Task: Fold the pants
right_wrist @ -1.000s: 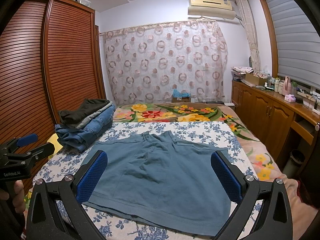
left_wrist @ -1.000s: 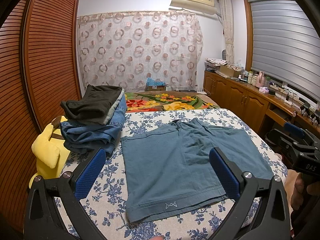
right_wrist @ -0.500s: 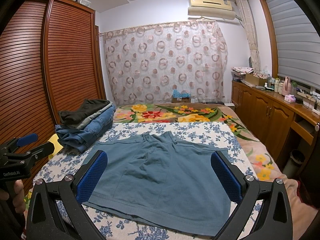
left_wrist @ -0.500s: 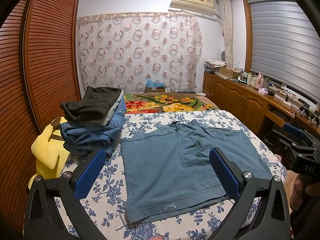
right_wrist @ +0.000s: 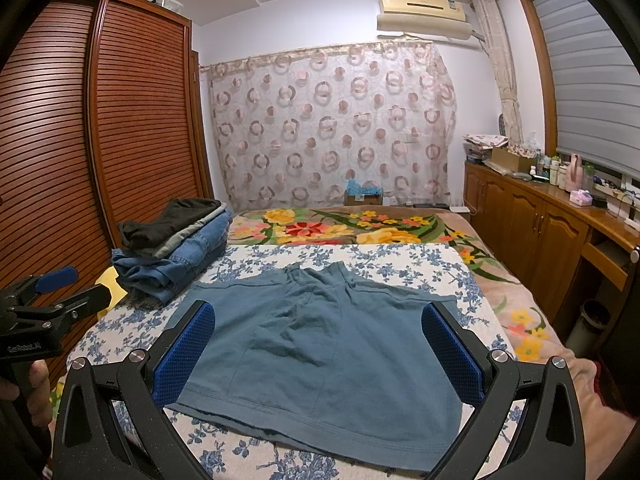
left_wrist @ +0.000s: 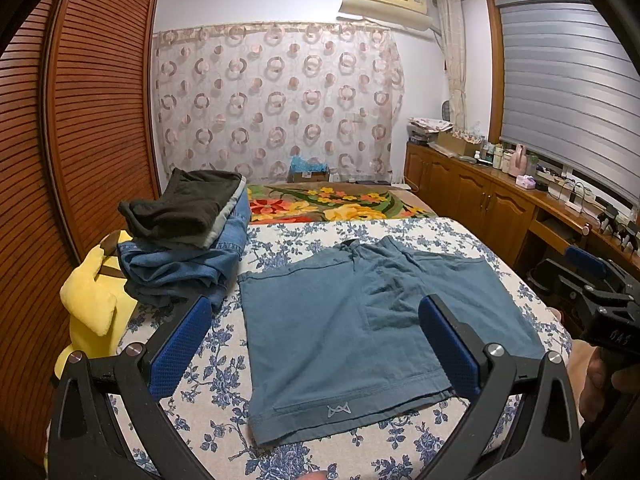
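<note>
A pair of blue-grey shorts (left_wrist: pixel 360 328) lies spread flat on the flowered bedsheet (left_wrist: pixel 224 412), waistband at the far end, leg hems toward me; it also shows in the right wrist view (right_wrist: pixel 320 340). My left gripper (left_wrist: pixel 316 320) is open and empty, held above the near left part of the shorts. My right gripper (right_wrist: pixel 318 328) is open and empty, held above the near hem. Each gripper shows at the edge of the other's view: the right one (left_wrist: pixel 592 292) and the left one (right_wrist: pixel 48 304).
A stack of folded jeans and dark clothes (left_wrist: pixel 188 236) sits at the bed's left, beside a yellow plush toy (left_wrist: pixel 92 304). A wooden slatted wardrobe (right_wrist: pixel 80 160) stands left. Wooden cabinets (left_wrist: pixel 492 204) with clutter line the right wall. A floral blanket (right_wrist: pixel 360 228) covers the far bed.
Both grippers have stayed almost still; the left view has shifted very slightly. The shorts have not moved.
</note>
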